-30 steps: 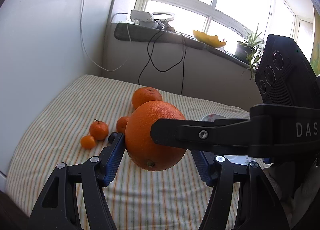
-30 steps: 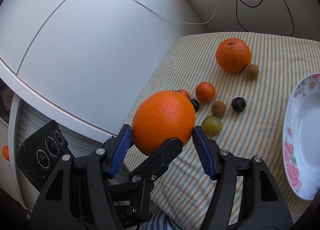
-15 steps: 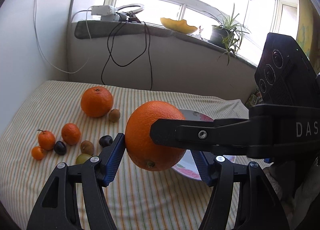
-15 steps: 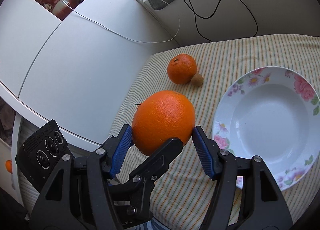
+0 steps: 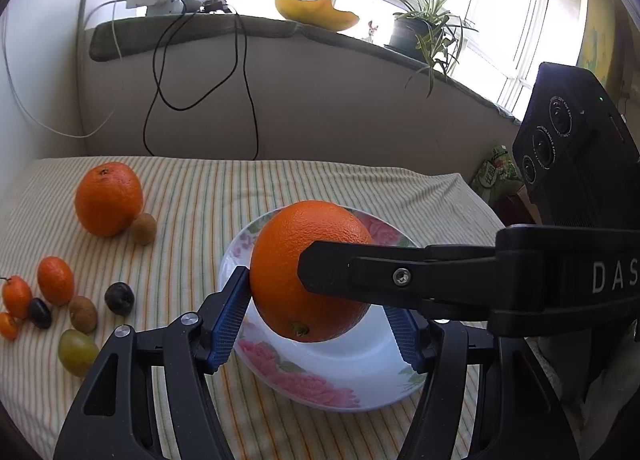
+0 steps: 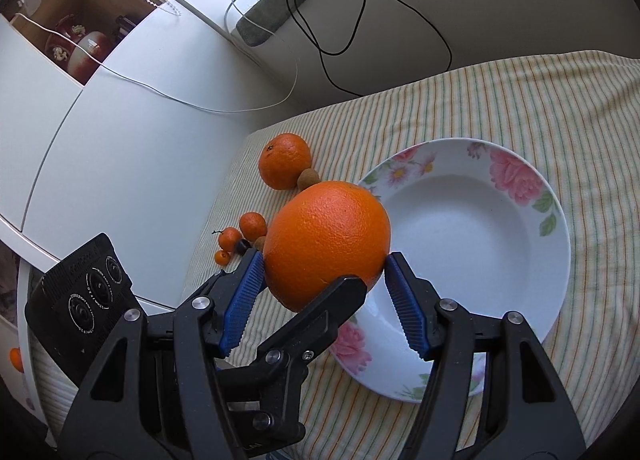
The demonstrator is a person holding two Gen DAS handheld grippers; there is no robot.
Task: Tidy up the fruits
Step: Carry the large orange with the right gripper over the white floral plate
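I'm gripping one big orange point(image 5: 312, 280) with both grippers at once: the left gripper point(image 5: 320, 316) is clamping it between its blue pads about half open, and the right gripper point(image 6: 324, 280) is pinching the same orange point(image 6: 326, 244) from the other side, also about half open. In the left wrist view the right gripper's black finger is crossing the front of the fruit. I'm holding the orange in the air over the near-left rim of the white floral plate point(image 6: 516, 175), which is sitting on the striped cloth point(image 5: 224, 195). Off to the left, another large orange point(image 5: 108, 197) is touching a small brown kiwi point(image 5: 144, 227). Nearer, a cluster: mandarin point(image 5: 56, 280), two smaller orange fruits, two dark plums, another kiwi, a green grape point(image 5: 76, 352). Behind, windowsill with cables and a potted plant point(image 5: 424, 27).
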